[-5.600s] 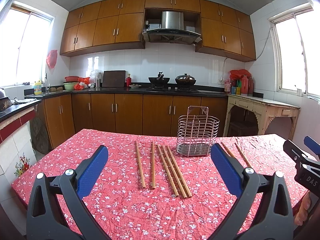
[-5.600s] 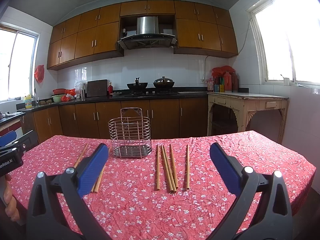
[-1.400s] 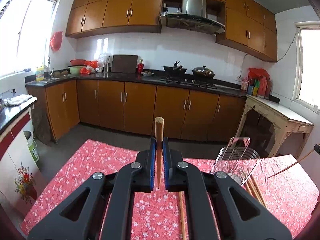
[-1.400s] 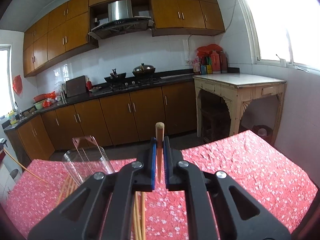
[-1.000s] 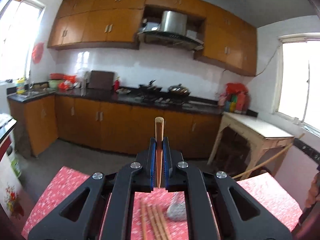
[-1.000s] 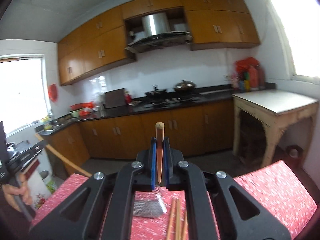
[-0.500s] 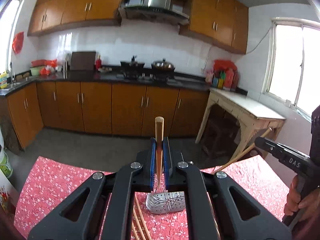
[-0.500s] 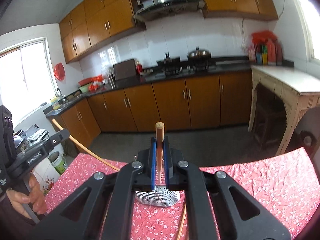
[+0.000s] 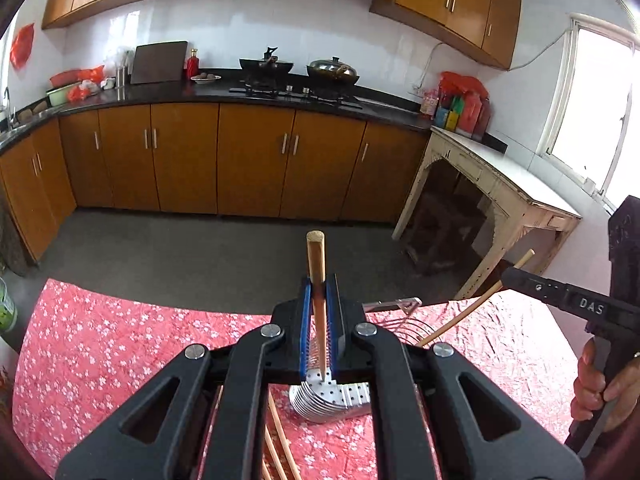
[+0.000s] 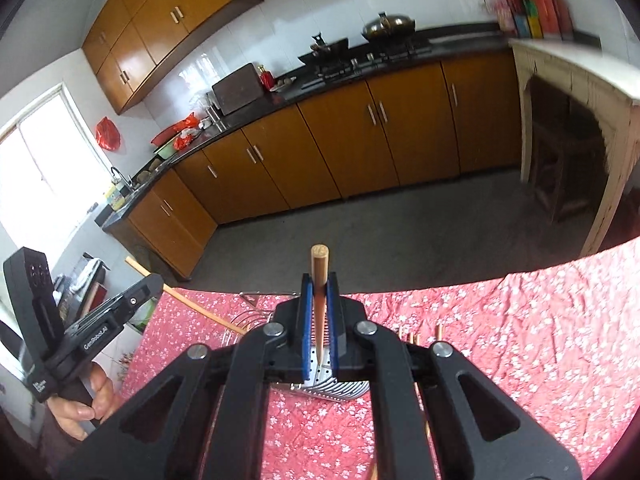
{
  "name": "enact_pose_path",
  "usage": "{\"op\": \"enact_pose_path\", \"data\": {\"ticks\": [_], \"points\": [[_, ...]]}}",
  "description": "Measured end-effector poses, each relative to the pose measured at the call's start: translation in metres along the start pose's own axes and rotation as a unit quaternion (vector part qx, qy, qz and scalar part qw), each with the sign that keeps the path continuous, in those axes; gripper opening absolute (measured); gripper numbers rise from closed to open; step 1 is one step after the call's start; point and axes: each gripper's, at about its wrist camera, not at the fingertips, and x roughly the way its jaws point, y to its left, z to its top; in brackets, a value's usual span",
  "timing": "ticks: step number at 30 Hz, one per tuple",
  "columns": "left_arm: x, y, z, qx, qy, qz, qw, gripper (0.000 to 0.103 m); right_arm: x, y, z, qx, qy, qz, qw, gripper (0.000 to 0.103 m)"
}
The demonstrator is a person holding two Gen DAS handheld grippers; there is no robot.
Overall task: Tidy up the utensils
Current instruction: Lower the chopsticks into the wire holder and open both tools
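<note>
You hold one chopstick in each hand-held gripper: the left hand-held gripper (image 9: 319,322) is closed on a chopstick (image 9: 316,264), and the right hand-held gripper (image 10: 320,320) is closed on a second chopstick (image 10: 319,276); both sticks stand near upright, tips pointing down toward the wire utensil holder (image 9: 332,394), which sits on the counter (image 9: 100,352) directly below the jaws. The main risk is collision: both sticks converge on the same narrow opening, so one may strike the other or the rim and skid outside. A tip could also catch between the side wires, tilt the light holder, or slide it across the wrinkled cloth. Releasing too high would likely let a stick bounce out. The chopsticks are smooth, round, tapered wood, so they can slip through the ribbed blue pads (image 9: 306,320) under side load. The holder is polished metal wire with a perforated base plate. The red floral cloth is thin and creased. Further chopsticks (image 9: 280,444) lie loose on the counter near the holder.
</note>
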Motion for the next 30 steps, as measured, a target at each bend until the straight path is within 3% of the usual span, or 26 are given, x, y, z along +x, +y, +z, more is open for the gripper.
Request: {"op": "enact_pose_path", "data": {"ticks": [7,11,15,18,26,30], "points": [[0.005,0.005,0.006,-0.007,0.000,0.017,0.9998,0.007,0.006,-0.022,0.004,0.020,-0.015,-0.011,1.000,0.023],[0.000,0.008,0.007,-0.010,-0.005,0.022,0.9997,0.008,0.001,-0.023,0.004,0.020,-0.032,-0.018,0.999,0.024],[-0.009,0.010,0.009,-0.017,-0.017,0.025,0.9994,0.020,-0.012,-0.024,0.006,0.020,-0.053,-0.027,0.998,0.034],[-0.017,0.010,0.010,-0.021,-0.029,0.029,0.9989,0.030,-0.020,-0.022,0.005,0.015,-0.065,-0.034,0.997,0.034],[-0.043,0.014,0.010,-0.026,-0.061,0.042,0.9969,0.030,-0.050,-0.018,-0.009,0.010,-0.096,-0.048,0.994,0.035],[-0.072,0.022,-0.001,-0.022,-0.086,0.053,0.9947,0.031,-0.072,-0.031,-0.032,0.017,-0.107,-0.060,0.992,0.037]]}}
